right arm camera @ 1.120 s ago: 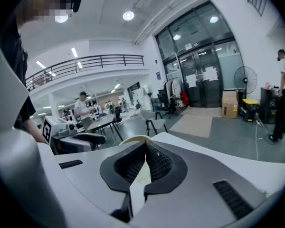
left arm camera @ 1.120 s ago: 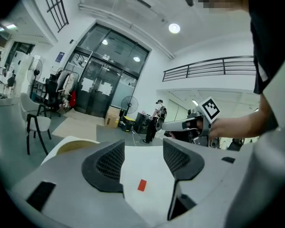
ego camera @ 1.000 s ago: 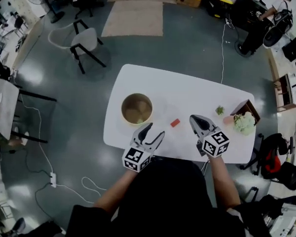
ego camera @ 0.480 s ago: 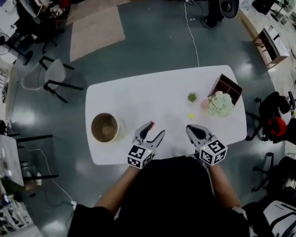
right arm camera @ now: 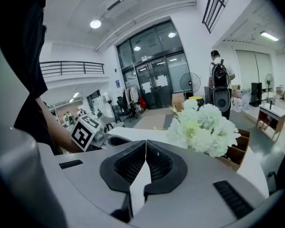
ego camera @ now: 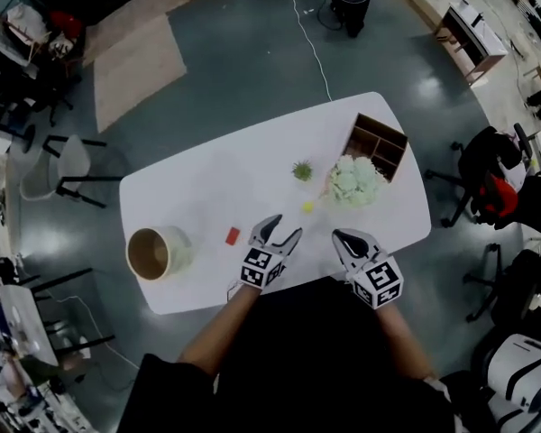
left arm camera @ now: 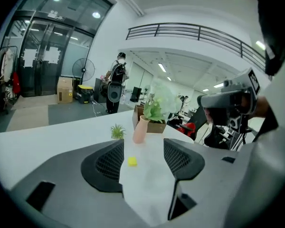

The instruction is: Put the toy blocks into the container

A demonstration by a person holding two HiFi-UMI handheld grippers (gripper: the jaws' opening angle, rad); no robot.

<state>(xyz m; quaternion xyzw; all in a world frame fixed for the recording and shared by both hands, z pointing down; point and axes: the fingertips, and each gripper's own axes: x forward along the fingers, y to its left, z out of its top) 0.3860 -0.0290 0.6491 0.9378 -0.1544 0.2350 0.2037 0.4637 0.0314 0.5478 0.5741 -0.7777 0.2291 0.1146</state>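
On the white table [ego camera: 207,183] a small yellow block [ego camera: 307,207] lies just beyond my left gripper [ego camera: 282,228], which is open and empty. In the left gripper view that yellow block [left arm camera: 132,161] sits on the table between the spread jaws, some way ahead of them. A red block [ego camera: 233,235] lies to the left of the left gripper. Farther left, near the table's edge, stands the round tan container [ego camera: 153,253]. My right gripper [ego camera: 342,238] hovers over the near edge, shut with nothing in it; its jaws meet in the right gripper view [right arm camera: 145,159].
A pink vase of white flowers [ego camera: 353,180], a small green plant [ego camera: 301,170] and a brown wooden box with compartments [ego camera: 376,144] stand at the table's right end. Chairs [ego camera: 68,165] and cables surround the table. A person [left arm camera: 117,80] stands far behind.
The view has swung right, so the container and red block now lie farther left. Both grippers moved right along the near edge; the left now faces the yellow block.
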